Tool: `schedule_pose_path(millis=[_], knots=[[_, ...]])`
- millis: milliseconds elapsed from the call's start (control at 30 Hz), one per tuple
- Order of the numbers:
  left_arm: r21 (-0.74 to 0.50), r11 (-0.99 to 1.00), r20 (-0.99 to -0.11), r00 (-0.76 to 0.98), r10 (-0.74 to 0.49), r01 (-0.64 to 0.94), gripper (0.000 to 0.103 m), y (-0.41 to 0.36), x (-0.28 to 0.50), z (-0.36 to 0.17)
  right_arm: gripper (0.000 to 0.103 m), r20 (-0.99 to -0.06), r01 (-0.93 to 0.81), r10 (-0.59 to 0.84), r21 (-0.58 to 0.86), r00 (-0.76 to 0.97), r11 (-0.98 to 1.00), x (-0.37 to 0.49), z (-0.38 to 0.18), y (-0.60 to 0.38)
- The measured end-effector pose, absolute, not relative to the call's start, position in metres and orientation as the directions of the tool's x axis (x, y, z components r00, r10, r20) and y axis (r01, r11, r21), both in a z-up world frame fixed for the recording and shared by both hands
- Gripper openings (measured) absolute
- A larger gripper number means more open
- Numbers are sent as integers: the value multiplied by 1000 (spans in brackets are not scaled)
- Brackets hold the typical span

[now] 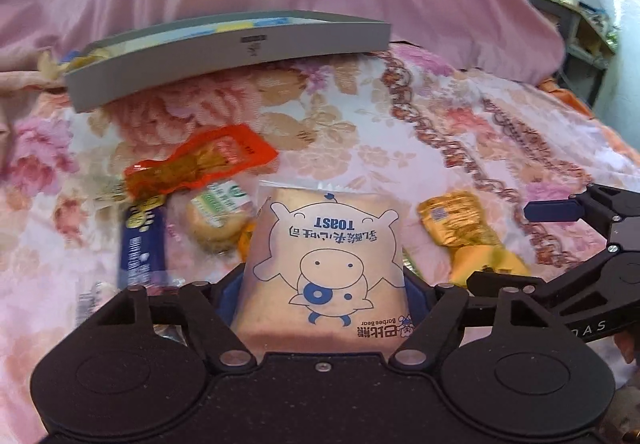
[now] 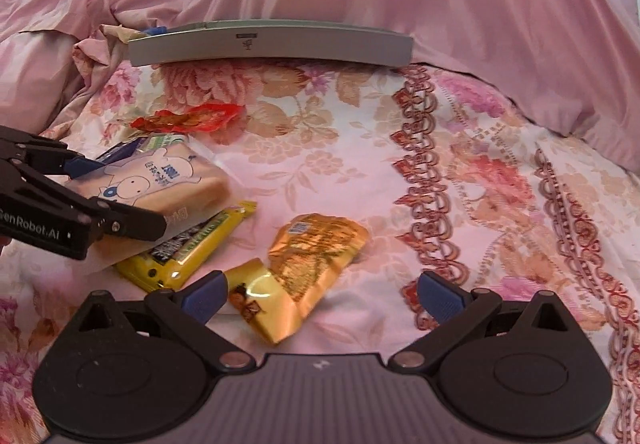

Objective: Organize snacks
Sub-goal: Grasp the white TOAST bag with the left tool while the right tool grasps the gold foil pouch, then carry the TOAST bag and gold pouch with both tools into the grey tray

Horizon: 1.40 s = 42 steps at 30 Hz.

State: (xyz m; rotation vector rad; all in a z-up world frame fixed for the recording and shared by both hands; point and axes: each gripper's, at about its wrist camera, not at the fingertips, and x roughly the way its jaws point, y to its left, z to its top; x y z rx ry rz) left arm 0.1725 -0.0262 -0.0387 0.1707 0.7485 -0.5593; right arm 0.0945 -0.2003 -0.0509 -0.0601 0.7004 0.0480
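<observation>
Left gripper (image 1: 320, 284) clamped on toast packet (image 1: 324, 256); right gripper (image 2: 320, 296) spread wide, gold packet (image 2: 316, 256) dead ahead, centre frame

The toast pack (image 1: 324, 264) hides a yellow bar (image 2: 188, 252), and the gray box (image 1: 228, 56) interior stays unseen.

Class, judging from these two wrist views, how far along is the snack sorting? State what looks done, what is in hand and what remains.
Done: a few packets already show inside the grey box.
In hand: the left gripper is shut on the toast packet; the right gripper is open over the gold packet.
Left: the red packet, blue bar, round biscuit and yellow bar lie on the bedspread.
</observation>
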Motion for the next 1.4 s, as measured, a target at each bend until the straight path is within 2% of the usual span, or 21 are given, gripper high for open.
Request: schedule_pose_path(millis=[200, 567, 633, 700, 833, 933, 1100, 1200, 1267, 1400], knots=[[-39, 872, -686, 621, -379, 489, 78, -20, 173, -38, 103, -671, -118, 65, -33, 738, 992, 112, -60, -189], [16, 834, -669, 626, -401, 551, 86, -30, 178, -48, 97, -677, -85, 59, -6, 734, 996, 123, -72, -189], [39, 829, -666, 633, -394, 557, 84, -31, 176, -49, 93, -674, -81, 56, -6, 737, 997, 123, -72, -188], [30, 834, -667, 632, -394, 551, 77, -30, 176, -47, 88, -669, -81, 55, -7, 741, 997, 123, -71, -187], [3, 851, -674, 629, -387, 526, 76, -25, 177, -44, 74, -661, -78, 44, -22, 749, 997, 120, -68, -187], [-4, 855, -677, 628, -384, 518, 75, -25, 174, -43, 68, -656, -75, 47, -15, 753, 997, 115, -67, -191], [0, 849, -670, 630, -393, 528, 75, -29, 168, -43, 69, -668, -92, 47, -33, 743, 995, 120, -68, -188], [-2, 853, -663, 638, -391, 521, 75, -28, 168, -44, 78, -676, -104, 77, 1, 733, 995, 126, -67, -191], [9, 857, -660, 647, -382, 516, 75, -28, 168, -44, 79, -682, -105, 87, 15, 726, 994, 132, -68, -193], [4, 861, -658, 650, -380, 508, 74, -26, 169, -44, 67, -686, -110, 64, -24, 725, 994, 139, -69, -188]])
